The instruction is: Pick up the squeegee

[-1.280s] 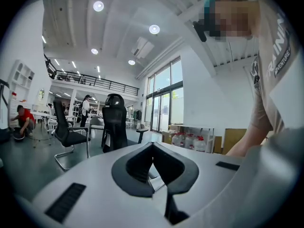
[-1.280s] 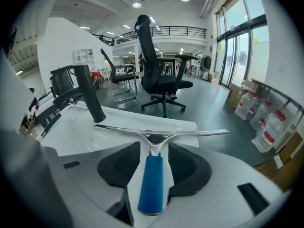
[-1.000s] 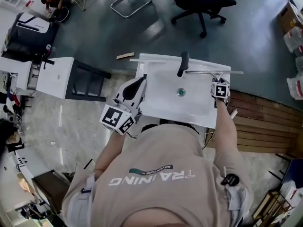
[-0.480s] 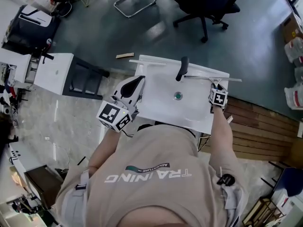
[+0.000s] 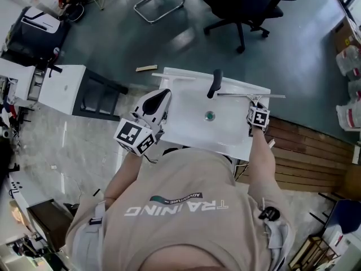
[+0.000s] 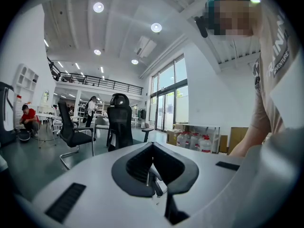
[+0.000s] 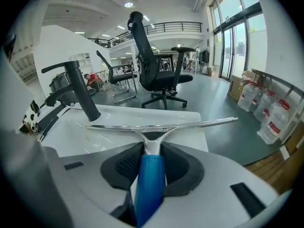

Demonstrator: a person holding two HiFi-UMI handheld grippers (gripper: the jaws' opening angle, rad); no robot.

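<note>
The white sink (image 5: 186, 123) fills the head view's middle, its near edge hidden under the person's shirt. The squeegee (image 7: 152, 127) lies along the back rim by the black faucet (image 5: 214, 82). The right gripper (image 7: 151, 167) has its jaws closing on the squeegee's blue handle, whose end is cut off. The left gripper (image 6: 153, 167) has its jaws together, empty.

Right gripper (image 7: 151, 161) jaws drawing in.
Jaws are closing on the squeegee (image 7: 152, 144), its blue handle between the pads. The head view has drifted since a second ago: the sink (image 5: 192, 130) sits slightly lower and further left in frame, and more of the office chair (image 5: 242, 4) shows at top.
</note>
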